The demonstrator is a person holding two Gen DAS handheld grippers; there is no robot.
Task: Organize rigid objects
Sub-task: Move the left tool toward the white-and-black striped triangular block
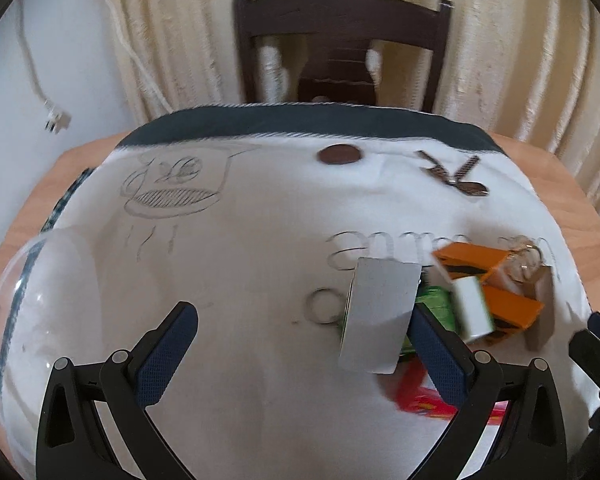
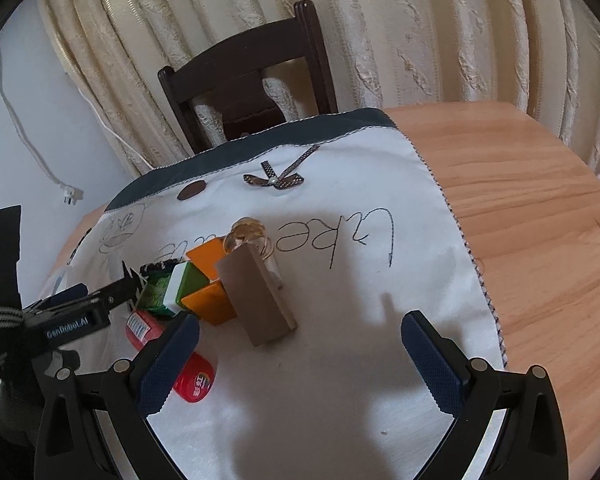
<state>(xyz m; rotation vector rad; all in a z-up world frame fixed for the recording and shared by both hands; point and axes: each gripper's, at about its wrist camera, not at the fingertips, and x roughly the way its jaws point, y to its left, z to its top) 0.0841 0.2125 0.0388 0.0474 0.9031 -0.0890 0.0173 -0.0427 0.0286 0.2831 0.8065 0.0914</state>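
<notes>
On a cloth-covered table, seen first from the left wrist, the left gripper (image 1: 300,344) is held with its fingers spread wide and nothing between them. A clear bowl (image 1: 32,320) sits at the near left edge of the white cloth (image 1: 240,240). The objects to be sorted are bunched just beside the right finger: a grey card (image 1: 380,316) tilted on edge, a green block (image 1: 436,304), orange blocks (image 1: 500,280) and a red container (image 1: 420,396). A metal ring (image 1: 320,306) lies beside the card.

From the right wrist, the right gripper (image 2: 300,360) is likewise seen wide apart and empty, poised near the same pile. The card (image 2: 256,300) leans against the orange blocks (image 2: 208,276); the red container (image 2: 192,380) lies touching the left finger. The left gripper (image 2: 80,312) is seen at the left margin, reaching toward the green block (image 2: 156,292).

The step in hand is judged to be the approach to a first pick. Next, one object would have to be straddled and the fingers closed, probably for transfer to the bowl.
</notes>
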